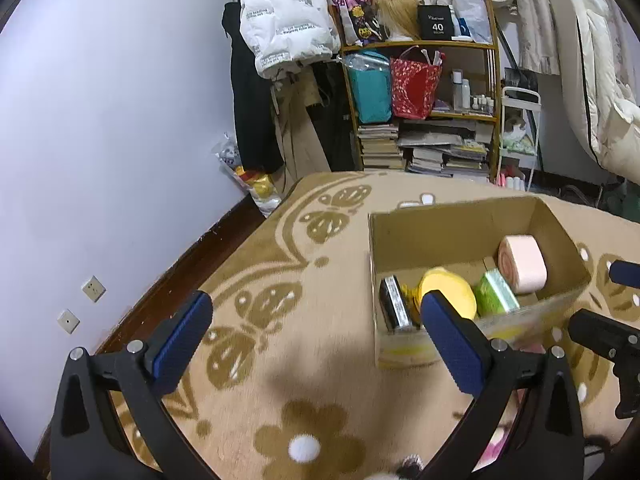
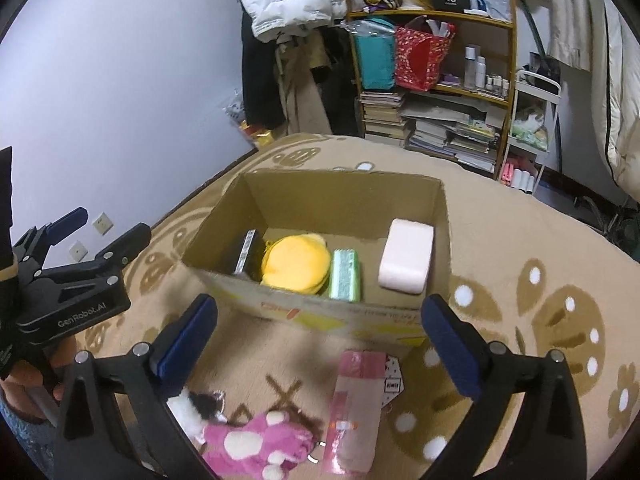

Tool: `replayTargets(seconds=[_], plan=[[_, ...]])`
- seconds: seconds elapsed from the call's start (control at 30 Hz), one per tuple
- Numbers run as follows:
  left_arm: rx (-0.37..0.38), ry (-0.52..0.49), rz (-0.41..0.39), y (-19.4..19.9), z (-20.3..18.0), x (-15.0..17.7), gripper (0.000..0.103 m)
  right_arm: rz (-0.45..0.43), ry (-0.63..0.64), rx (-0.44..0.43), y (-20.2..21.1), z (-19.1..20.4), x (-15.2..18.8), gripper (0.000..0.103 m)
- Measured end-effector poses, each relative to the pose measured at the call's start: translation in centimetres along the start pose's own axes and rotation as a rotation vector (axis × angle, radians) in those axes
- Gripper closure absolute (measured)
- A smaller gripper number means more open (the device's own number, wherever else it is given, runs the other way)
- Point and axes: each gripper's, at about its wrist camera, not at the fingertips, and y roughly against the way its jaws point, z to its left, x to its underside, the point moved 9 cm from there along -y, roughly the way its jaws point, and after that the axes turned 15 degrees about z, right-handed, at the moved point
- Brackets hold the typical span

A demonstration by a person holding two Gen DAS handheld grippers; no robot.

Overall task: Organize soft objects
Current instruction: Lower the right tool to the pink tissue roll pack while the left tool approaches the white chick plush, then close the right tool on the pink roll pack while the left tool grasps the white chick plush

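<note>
An open cardboard box [image 2: 336, 312] [image 1: 404, 228] sits on the patterned rug. Inside lie a yellow round plush [image 2: 296, 262] [image 1: 452, 290], a green sponge [image 2: 346, 274] [image 1: 494, 294], a pink roll [image 2: 406, 256] [image 1: 522, 264] and a dark flat item [image 2: 248, 256] [image 1: 394, 302]. In front of the box lie a pink-and-white plush toy [image 2: 256, 440], a small black-and-white plush [image 2: 200, 408] and a pink packet [image 2: 354, 404]. My right gripper [image 2: 320, 332] is open above these, holding nothing. My left gripper [image 1: 316, 332] is open and empty, left of the box; it also shows in the right wrist view [image 2: 108, 236].
A shelf [image 1: 420, 100] with bags, books and bottles stands at the back, next to hanging clothes [image 1: 280, 40]. A white wall [image 1: 100, 120] with sockets runs along the left. White bedding [image 1: 600, 80] is at the right. The beige rug [image 1: 280, 280] spreads around the box.
</note>
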Motion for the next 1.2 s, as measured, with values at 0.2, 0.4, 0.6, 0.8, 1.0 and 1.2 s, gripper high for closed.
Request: replayTargets(seconds=[0.2, 0.4, 0.6, 0.8, 1.0, 1.2], plan=[[0.005, -0.018, 0.034, 0.0, 0.2, 2.0, 0.000, 0.046, 0.063, 0.033, -0.2, 1.3, 2.0, 0.000], [0.018, -0.022, 0.060, 0.0, -0.1, 3.6, 0.000, 0.104, 0.083, 0.051, -1.1, 1.8, 3.5, 0.000], [0.029, -0.043, 0.102, -1.0, -0.9, 5.0, 0.000, 0.159, 0.077, 0.064, -2.5, 1.2, 4.6, 0.001], [0.046, -0.074, 0.165, -2.2, -1.8, 6.7, 0.000, 0.244, 0.041, 0.054, -5.0, 0.1, 5.9, 0.012], [0.025, -0.111, 0.200, -3.5, -2.9, 7.7, 0.000, 0.308, 0.017, 0.041, -7.7, -0.9, 6.7, 0.024], [0.047, -0.174, 0.280, -4.9, -4.3, 9.4, 0.000, 0.367, -0.028, 0.039, -9.8, -2.0, 7.5, 0.025]])
